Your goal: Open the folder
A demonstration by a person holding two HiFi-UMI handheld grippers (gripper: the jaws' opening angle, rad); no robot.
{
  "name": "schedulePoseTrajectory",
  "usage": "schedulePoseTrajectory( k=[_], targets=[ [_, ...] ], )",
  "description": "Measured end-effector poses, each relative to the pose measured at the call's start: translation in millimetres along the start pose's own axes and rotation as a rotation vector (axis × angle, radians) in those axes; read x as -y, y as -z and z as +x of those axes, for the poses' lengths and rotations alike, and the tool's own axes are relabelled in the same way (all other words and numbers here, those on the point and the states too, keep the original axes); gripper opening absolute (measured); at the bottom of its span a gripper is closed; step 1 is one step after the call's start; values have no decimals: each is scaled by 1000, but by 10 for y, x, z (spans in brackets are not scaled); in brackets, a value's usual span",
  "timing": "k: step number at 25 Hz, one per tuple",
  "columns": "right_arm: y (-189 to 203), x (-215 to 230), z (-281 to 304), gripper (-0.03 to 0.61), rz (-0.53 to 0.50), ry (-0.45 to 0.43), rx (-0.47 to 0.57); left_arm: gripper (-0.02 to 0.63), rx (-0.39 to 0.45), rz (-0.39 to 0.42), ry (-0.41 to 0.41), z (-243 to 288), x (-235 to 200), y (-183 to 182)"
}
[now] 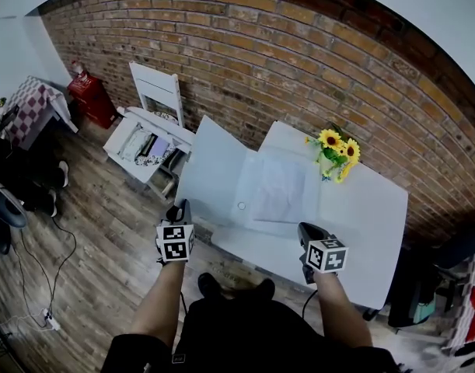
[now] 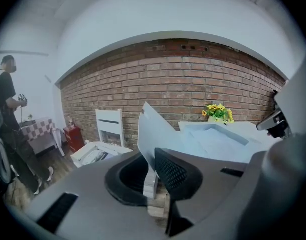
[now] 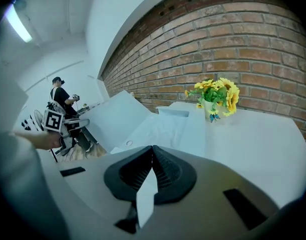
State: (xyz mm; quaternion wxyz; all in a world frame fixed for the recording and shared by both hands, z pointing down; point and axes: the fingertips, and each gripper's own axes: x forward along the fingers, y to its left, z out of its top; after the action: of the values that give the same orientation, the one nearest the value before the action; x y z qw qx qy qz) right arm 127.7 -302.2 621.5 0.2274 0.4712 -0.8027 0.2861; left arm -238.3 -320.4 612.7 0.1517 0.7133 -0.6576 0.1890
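Observation:
A pale blue folder (image 1: pixel 272 189) lies open on the white table (image 1: pixel 369 231). Its left flap (image 1: pixel 210 165) juts past the table's left edge and slants upward. My left gripper (image 1: pixel 181 206) is at that flap's lower left corner. In the left gripper view its jaws (image 2: pixel 154 168) stand a sliver apart with floor showing through the gap, and the flap (image 2: pixel 155 129) rises just past the tips beside the right pad. My right gripper (image 1: pixel 304 226) hovers over the table's near edge, right of the folder. Its jaws (image 3: pixel 153 155) are shut on nothing.
A vase of sunflowers (image 1: pixel 334 152) stands behind the folder's right side. A white chair (image 1: pixel 155 92) and a low white stand with papers (image 1: pixel 144 146) sit left of the table by the brick wall, with a red cabinet (image 1: pixel 93 99) further left. A person (image 2: pixel 5 129) stands at far left.

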Motion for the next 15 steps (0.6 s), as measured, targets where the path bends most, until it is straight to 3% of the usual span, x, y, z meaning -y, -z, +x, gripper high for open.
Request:
schedulePoseTrajectory(
  k=[10,15],
  targets=[
    [-392,-76,-206,14,-77,-10,136,78,-60,5,-17,118,-127,160],
    [-543,-124,-303,14,-94,-55,202,94,-46,21,-35,137,-119,37]
  ],
)
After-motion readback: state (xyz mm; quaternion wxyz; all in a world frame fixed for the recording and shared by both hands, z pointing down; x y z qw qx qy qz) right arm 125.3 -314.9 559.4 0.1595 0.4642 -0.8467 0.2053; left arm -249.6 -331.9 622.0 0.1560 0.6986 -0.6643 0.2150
